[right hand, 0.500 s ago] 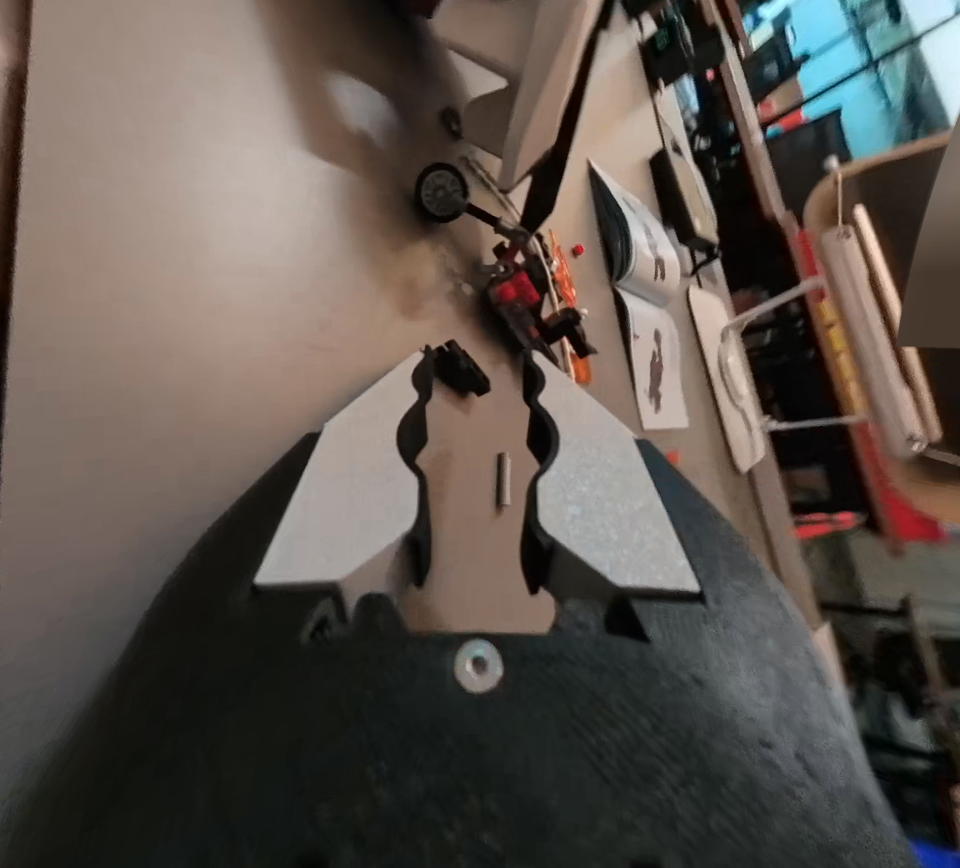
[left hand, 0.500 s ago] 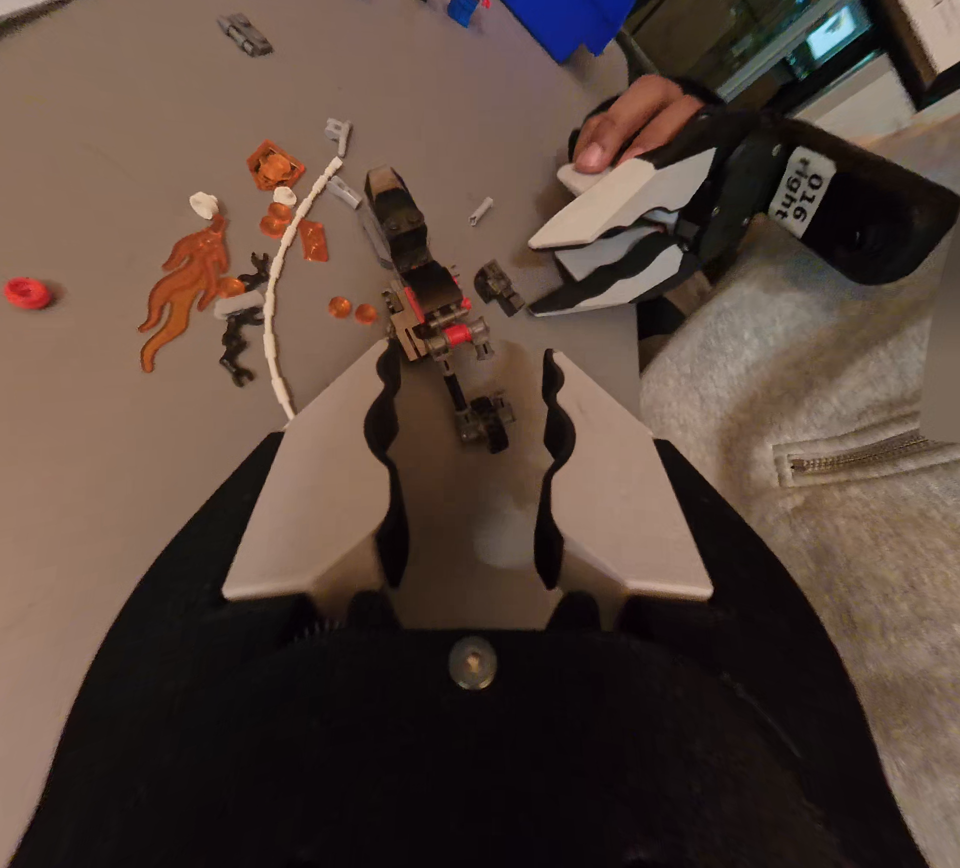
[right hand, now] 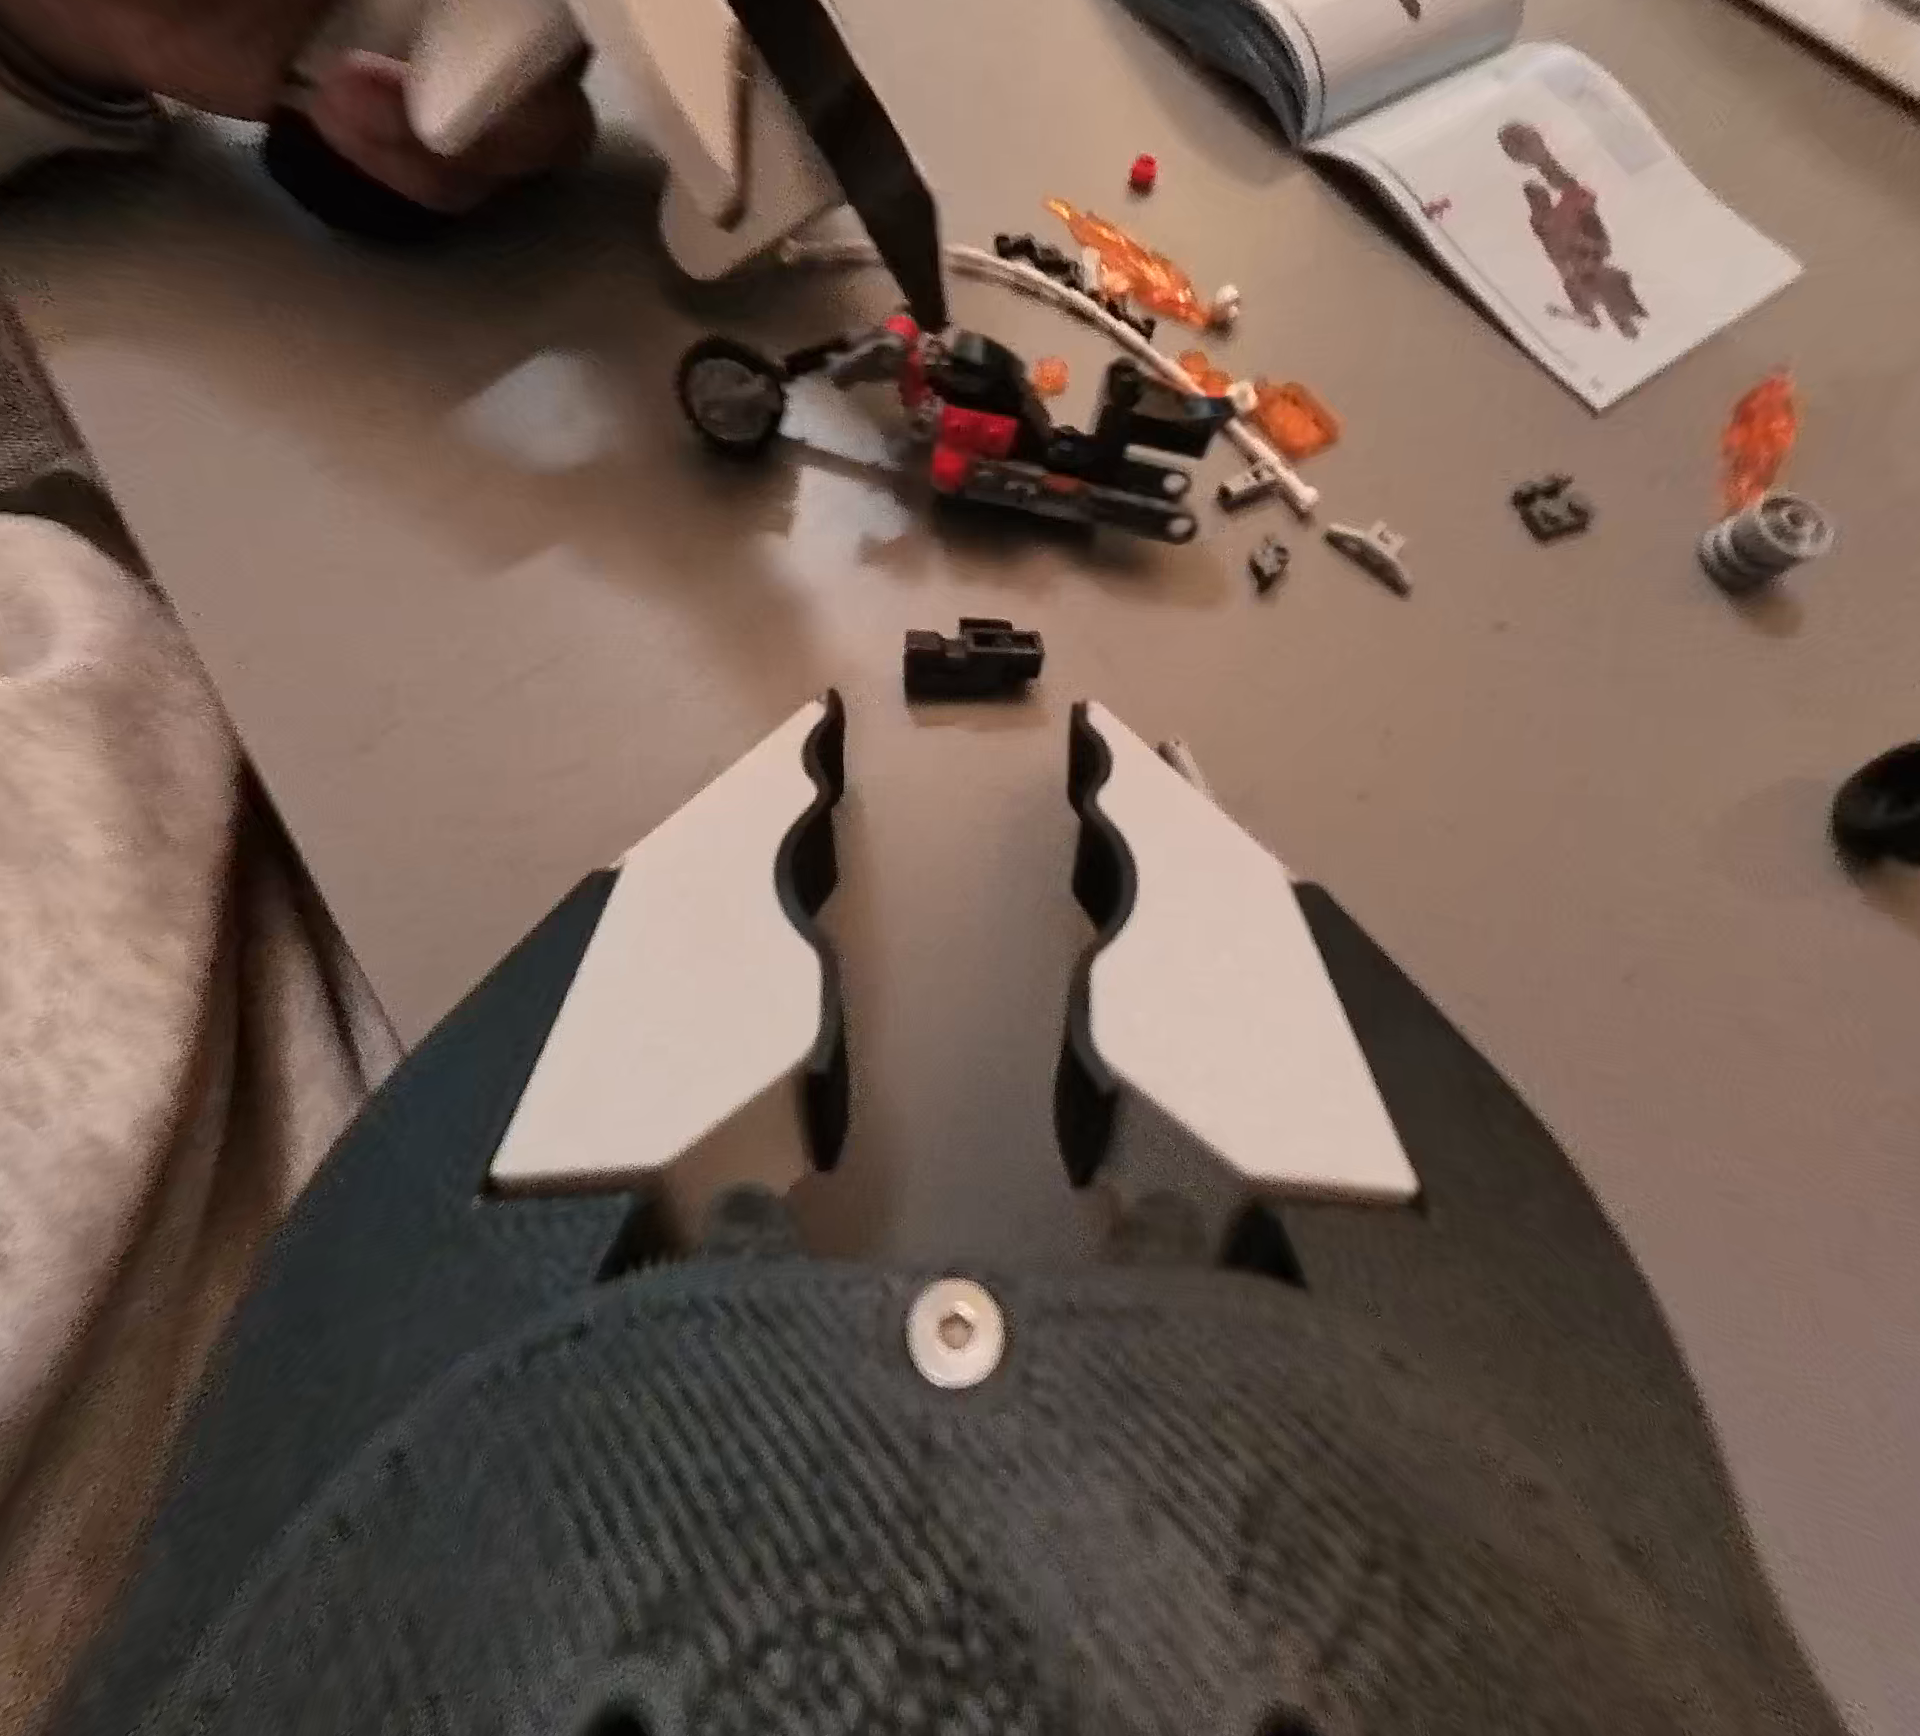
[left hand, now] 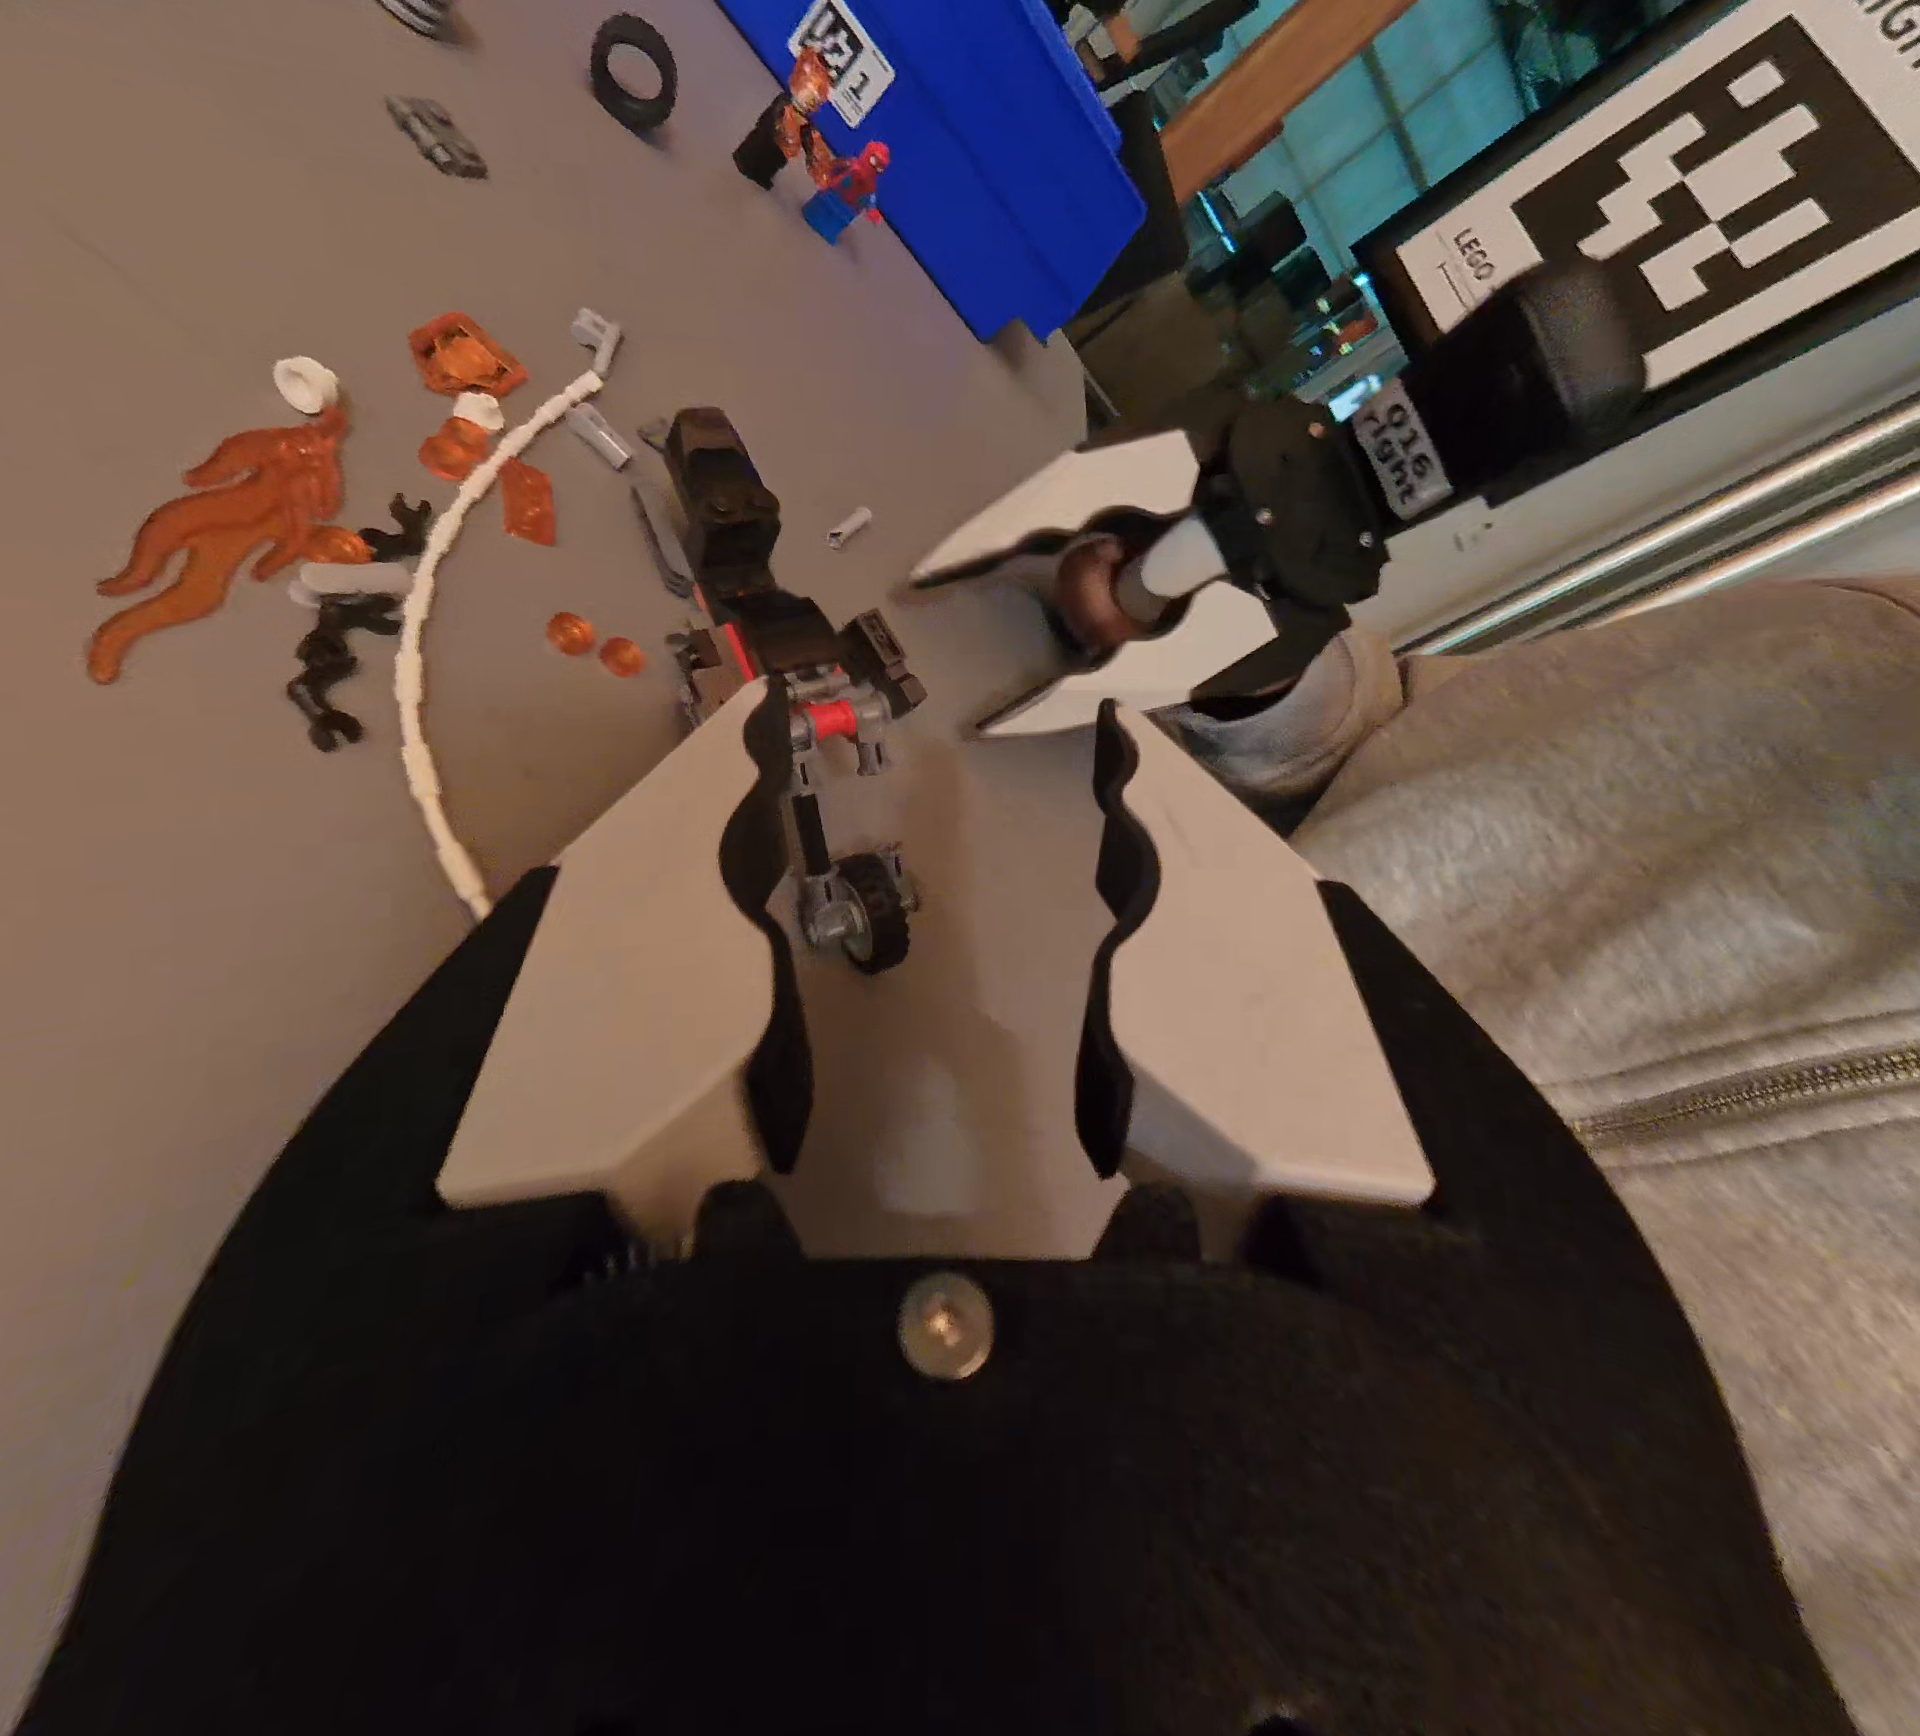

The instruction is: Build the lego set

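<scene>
Both tongs gape: motorcycle between left tongs, ahead of right tongs.

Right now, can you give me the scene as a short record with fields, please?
left tool: open, one finger tip at the bike's front
right tool: open, empty
bike: half built, on the table, front wheel on
black piece: loose, just ahead of the right tool
booklet: open, beyond the bike
flames: loose, orange, beside the bike

Sticker on blue bin; printed placard
</scene>
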### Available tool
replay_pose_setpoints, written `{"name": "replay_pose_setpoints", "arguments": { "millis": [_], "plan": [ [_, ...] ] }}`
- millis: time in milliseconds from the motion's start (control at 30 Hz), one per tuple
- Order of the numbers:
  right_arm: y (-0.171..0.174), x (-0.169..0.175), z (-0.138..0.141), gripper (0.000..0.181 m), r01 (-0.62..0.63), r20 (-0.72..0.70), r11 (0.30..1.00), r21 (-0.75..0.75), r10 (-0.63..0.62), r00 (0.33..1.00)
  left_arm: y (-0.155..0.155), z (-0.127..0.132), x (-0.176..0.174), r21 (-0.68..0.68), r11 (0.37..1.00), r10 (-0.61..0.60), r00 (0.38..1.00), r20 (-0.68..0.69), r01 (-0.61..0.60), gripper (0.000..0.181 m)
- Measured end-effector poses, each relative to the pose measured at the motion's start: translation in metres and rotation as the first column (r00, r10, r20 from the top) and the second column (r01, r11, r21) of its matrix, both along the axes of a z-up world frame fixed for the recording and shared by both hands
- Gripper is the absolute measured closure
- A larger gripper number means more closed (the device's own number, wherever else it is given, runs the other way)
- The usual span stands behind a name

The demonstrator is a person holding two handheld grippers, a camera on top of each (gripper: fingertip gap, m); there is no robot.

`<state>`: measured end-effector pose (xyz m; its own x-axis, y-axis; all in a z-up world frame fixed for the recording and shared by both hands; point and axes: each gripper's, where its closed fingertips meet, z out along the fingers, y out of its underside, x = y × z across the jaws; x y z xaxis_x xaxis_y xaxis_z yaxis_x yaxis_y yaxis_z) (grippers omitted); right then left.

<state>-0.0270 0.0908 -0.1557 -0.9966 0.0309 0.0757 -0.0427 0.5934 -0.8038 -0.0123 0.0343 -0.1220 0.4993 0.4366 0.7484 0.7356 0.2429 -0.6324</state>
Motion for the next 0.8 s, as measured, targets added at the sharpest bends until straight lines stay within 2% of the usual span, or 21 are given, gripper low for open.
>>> {"name": "replay_pose_setpoints", "arguments": {
  "millis": [100,233,333,433,533,700,800],
  "plan": [
    [0.0,-0.003,-0.006,0.136,0.022,0.002,0.999,0.035,-0.022,1.0,0.009,0.004,0.008,0.042,0.997,-0.06,0.998,-0.005,0.06,0.128],
    [-0.006,-0.001,-0.011,0.137,-0.012,0.037,0.998,0.063,0.01,0.999,0.015,0.011,0.014,0.082,0.991,-0.103,0.994,-0.034,0.106,0.126],
    [-0.01,0.0,-0.014,0.14,-0.035,0.091,0.996,0.083,0.027,0.995,0.011,0.017,0.012,0.099,0.991,-0.084,0.994,-0.063,0.09,0.127],
    [-0.013,-0.002,-0.014,0.155,-0.033,0.123,0.996,0.078,0.023,0.992,0.004,0.023,0.009,0.115,0.992,-0.046,0.994,-0.098,0.057,0.127],
    [-0.016,-0.003,-0.013,0.155,-0.037,0.115,0.997,0.073,0.028,0.993,-0.002,0.025,0.006,0.114,0.993,-0.011,0.993,-0.121,0.025,0.127],
    [-0.024,0.007,0.005,0.155,-0.052,0.072,0.998,-0.028,0.054,0.996,0.001,0.028,0.005,0.053,0.999,0.021,0.986,-0.165,-0.012,0.13],
    [-0.028,0.012,0.026,0.155,-0.06,-0.031,0.99,-0.124,0.056,0.998,0.011,0.029,0.004,0.072,0.997,0.038,0.991,-0.132,-0.029,0.135]
  ]
}}
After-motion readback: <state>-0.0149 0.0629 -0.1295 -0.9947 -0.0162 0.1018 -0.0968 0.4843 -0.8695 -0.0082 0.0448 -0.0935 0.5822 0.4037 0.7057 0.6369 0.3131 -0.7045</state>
